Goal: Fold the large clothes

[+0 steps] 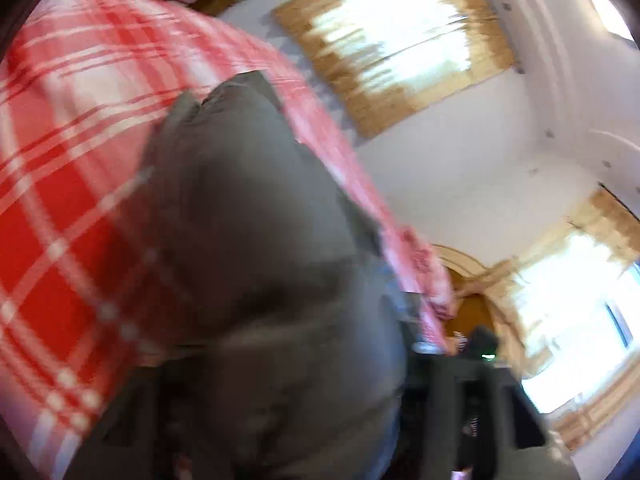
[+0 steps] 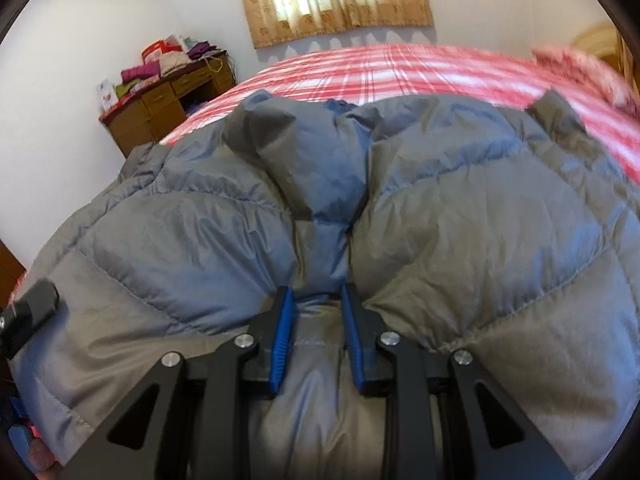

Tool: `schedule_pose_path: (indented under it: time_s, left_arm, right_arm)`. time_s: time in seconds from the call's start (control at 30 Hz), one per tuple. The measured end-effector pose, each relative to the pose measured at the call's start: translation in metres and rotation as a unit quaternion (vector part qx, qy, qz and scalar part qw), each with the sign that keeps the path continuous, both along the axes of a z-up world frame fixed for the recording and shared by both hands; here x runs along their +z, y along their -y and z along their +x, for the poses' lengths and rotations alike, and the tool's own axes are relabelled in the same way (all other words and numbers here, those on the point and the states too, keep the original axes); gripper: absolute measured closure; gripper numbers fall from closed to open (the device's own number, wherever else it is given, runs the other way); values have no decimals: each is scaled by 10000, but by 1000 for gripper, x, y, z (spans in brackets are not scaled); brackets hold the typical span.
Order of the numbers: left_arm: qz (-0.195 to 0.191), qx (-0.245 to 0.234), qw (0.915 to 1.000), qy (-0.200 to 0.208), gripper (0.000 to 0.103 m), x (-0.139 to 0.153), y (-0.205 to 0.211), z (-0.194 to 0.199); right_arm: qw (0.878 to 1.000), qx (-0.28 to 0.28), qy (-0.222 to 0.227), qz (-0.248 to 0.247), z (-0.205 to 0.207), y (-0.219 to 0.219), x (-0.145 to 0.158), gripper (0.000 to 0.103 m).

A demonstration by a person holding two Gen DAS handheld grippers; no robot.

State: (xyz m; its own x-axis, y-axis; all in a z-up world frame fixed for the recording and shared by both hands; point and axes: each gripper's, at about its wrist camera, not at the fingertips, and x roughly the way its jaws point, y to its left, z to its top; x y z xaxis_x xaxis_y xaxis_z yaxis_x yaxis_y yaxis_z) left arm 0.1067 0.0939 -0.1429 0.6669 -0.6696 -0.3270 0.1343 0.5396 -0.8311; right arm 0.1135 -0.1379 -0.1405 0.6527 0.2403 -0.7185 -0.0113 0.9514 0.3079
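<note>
- In the right wrist view, our right gripper [image 2: 317,312] sits nearest, its blue-padded fingers [image 2: 280,344] parted with a fold of the grey puffer jacket [image 2: 460,216] lying between them; the pads do not look pressed onto the cloth, so we read the jaws as apart.
- At the left edge of the same view, a dark part of our left gripper [image 2: 34,308] rests against the jacket's edge.
- In the left wrist view, blurred grey jacket fabric [image 1: 248,240] bulges right over the lens and hides the left fingers, so we cannot tell how those jaws stand.
- The jacket lies spread across the red and white plaid bed cover [image 2: 400,68], its quilted panels puffed up and creased down the middle.
- Beyond the bed, a wooden desk [image 2: 160,104] stands against the white wall, with folded clothes [image 2: 172,60] piled on top.
- Farthest off, a tan curtain [image 2: 336,0] hangs over a bright window.
</note>
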Motion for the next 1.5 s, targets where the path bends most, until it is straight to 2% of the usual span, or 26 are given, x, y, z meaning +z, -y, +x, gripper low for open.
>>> schedule_pose_path:
  time_s: [0.1,0.13,0.2,0.33,0.43,0.47,0.5,0.57,0.63,0.73,0.83,0.93,1.0,1.03,1.07,1.1,1.17,1.27,1.43,1.5]
  left_arm:
    - [285,-310,9983,399,80,29,8,2]
    - [341,-363,9976,482,81,36,9,1]
    - [493,-472,9954,665,82,52,10,-1]
    - [901,-642,9879,1087,82,87,12,-11]
    - [1502,-777,9761,1363,82,114,21,-18]
    - [1829,-813,9693,1427,82,119,29,-20]
    - [2112,-831,9622,1502,82,122,35,-24]
    - [2610,-906,9459,1701,82,129,46,-32]
    - [2743,-1030,9385,1829,82,135,56,-39]
    - [3045,-1248,9243,1936,82,132,83,-40]
    - [3405,-1608,9050,1981,82,117,120,-48]
    - [3795,-1971,8802,2057,82,101,161,-58]
    - [4144,-2243,8566,2104,82,86,190,-66]
    - [4323,-2348,8447,2108,82,78,203,-69]
    - [4437,-2403,8375,2098,82,72,211,-72]
    - [4603,-2473,8265,2094,82,63,223,-76]
    - [4783,-2516,8148,2099,82,52,234,-81]
    - [4914,-2558,8061,2083,82,41,245,-85]
    - [5043,-2607,7985,2004,82,32,251,-88]
    - [5045,-2624,7986,1973,82,31,250,-85]
  right_arm:
    - [9978,-222,-226,573,-1,4,1,74]
    - [9968,-239,-252,716,-3,3,1,74]
    - [9892,-244,-372,1395,-6,1,-3,74]
    - [9629,-5,-689,2608,-8,-23,-13,74]
    - [9324,530,-1040,3421,-5,-57,-21,75]
    - [9258,685,-1140,3538,-3,-64,-22,76]
    - [9225,851,-1260,3549,-2,-71,-20,77]
    - [9278,963,-1301,3362,-4,-68,-10,75]
    - [9313,1027,-1120,3312,-11,-50,5,75]
    - [9481,760,-631,3023,-33,5,33,74]
    - [9602,373,-330,2747,-54,57,49,73]
    - [9731,-88,-121,2300,-78,106,60,70]
    - [9771,-329,-46,2101,-93,133,64,60]
    - [9780,-383,-26,2051,-96,137,66,51]
    - [9798,-446,14,1950,-102,147,68,47]
    - [9815,-471,39,1857,-104,152,70,47]
    - [9851,-520,51,1640,-103,156,75,47]
    - [9879,-554,63,1450,-105,166,76,47]
    - [9886,-398,234,1434,-89,179,92,47]
    - [9904,-214,322,1326,-79,170,96,47]
